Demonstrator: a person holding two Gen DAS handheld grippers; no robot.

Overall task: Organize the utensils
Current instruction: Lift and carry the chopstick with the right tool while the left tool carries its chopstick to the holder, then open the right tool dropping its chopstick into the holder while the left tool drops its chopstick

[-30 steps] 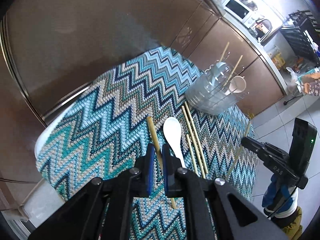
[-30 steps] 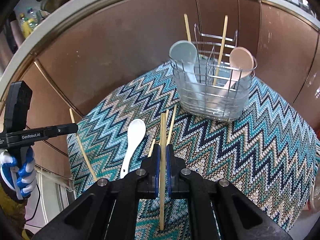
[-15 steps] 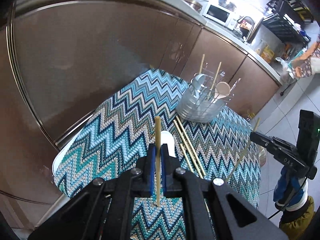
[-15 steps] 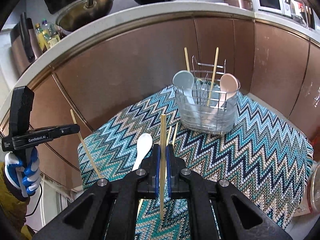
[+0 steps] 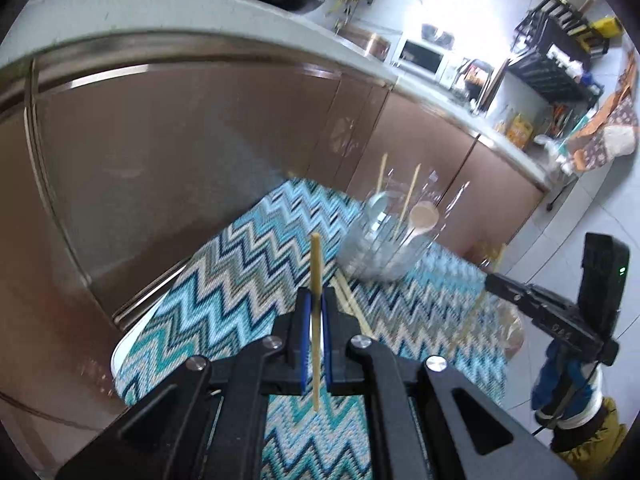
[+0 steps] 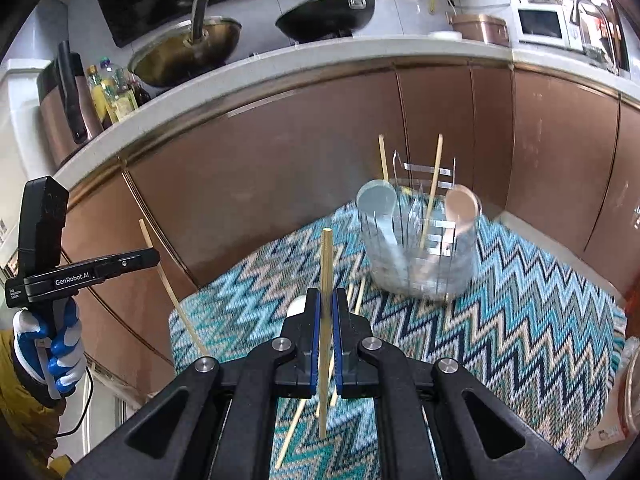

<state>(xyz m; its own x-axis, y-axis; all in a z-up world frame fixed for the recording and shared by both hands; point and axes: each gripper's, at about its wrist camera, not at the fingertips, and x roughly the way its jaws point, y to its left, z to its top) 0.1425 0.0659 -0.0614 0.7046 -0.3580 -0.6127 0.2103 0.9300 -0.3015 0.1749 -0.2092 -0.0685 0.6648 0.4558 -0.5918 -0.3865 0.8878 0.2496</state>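
A: Chopsticks, entry one. The left gripper was clenched on a single wooden chopstick, which stood upright between the blue pads, its top above the fingertips and its lower end hanging clear above the zigzag cloth.

B: And the right gripper?

A: Same condition: jaws clamped on its own chopstick, near vertical, lower end free above the cloth. In the right wrist view the left gripper also appeared at the left edge, gripped by a hand in a blue-and-white glove, its chopstick slanting down toward the cloth's near left edge.

B: Where was the rest of the set?

A: Loose chopsticks lay flat on the cloth, near its middle, between the grippers and the wire utensil holder. A white spoon lay beside them, mostly hidden behind the right gripper's fingers.

B: Contents of the holder?

A: It stood toward the cloth's far edge, close to the brown cabinet fronts. Two chopsticks stood tilted in it, with a grey-blue spoon on its left side and a pinkish spoon on its right. Which compartments they occupied I could not tell; the holder was motion-blurred in both views.
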